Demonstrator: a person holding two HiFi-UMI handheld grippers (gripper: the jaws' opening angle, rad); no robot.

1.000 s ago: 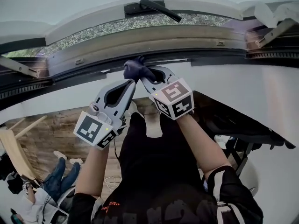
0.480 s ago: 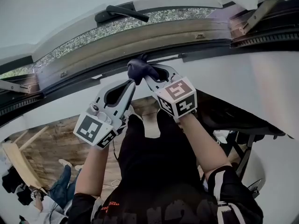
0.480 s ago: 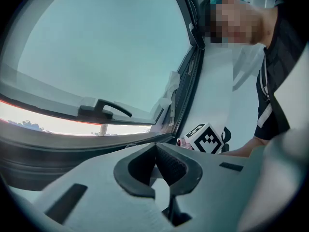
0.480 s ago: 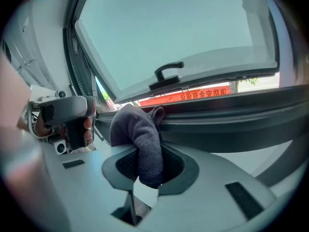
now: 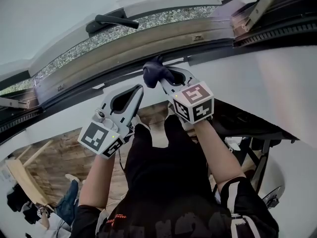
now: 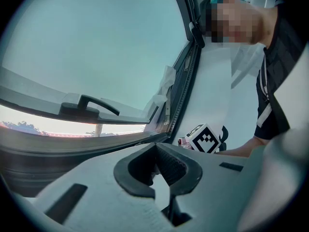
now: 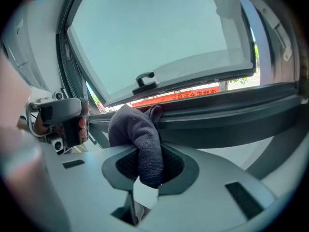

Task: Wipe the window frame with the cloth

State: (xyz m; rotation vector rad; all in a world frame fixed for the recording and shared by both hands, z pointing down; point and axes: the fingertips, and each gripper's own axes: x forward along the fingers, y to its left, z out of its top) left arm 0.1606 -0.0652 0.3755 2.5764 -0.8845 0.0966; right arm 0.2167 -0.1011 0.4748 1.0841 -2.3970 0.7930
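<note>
your right claw (image 5: 163,77) is clamped on the cloth (image 5: 154,69), a dark, bunched-up piece of knit fabric. in the right gripper view the cloth fills the space between the two pads and bulges out past the tips towards the window. its far end lies up against the dark lower rail (image 5: 213,56) of the window frame (image 5: 148,41), and it looks to be touching there. that spot is roughly at the middle of the frame's width, on the near side of the brown channel that runs along the frame.

your left claw (image 5: 138,89) is closed with nothing in it. its tips meet, and the oval opening behind them holds only air. it sits just to the left of the right claw and a little nearer to you. it is close to the cloth but not touching it, and it is clear of the frame. in the left gripper view the marker cube (image 6: 206,138) of your right gripper shows to the right of the left jaws.

the sash is swung open away from you. its black handle (image 5: 110,20) lies on the far side of the frame and to the left of both claws, and pale glass (image 5: 49,14) spreads beyond it. a metal hinge arm (image 5: 262,4) sits at the far right end of the frame. the white wall (image 5: 257,88) runs below the rail on the near side. a wooden floor (image 5: 54,148) shows far below on the left.
</note>
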